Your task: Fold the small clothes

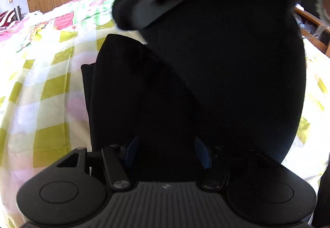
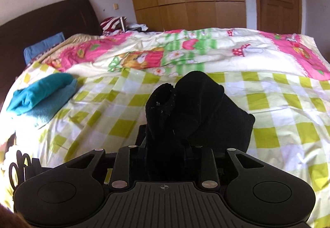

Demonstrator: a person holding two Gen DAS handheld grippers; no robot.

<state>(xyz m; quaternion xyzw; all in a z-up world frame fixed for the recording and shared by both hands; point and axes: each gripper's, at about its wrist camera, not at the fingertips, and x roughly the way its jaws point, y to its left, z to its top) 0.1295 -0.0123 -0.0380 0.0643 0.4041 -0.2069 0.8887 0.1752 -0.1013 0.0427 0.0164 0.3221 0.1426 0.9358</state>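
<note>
while lying on the checked bedsheet, soft black garment draping limply; right gripper clamping its bunched near edge, left gripper hovering spread apart; pinching hems, not the middle.

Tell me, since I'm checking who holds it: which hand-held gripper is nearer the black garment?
Right. The right hand-held gripper is shut on the black garment, lifting part of it. The left hand-held gripper is open, its fingers either side of the cloth.
</note>
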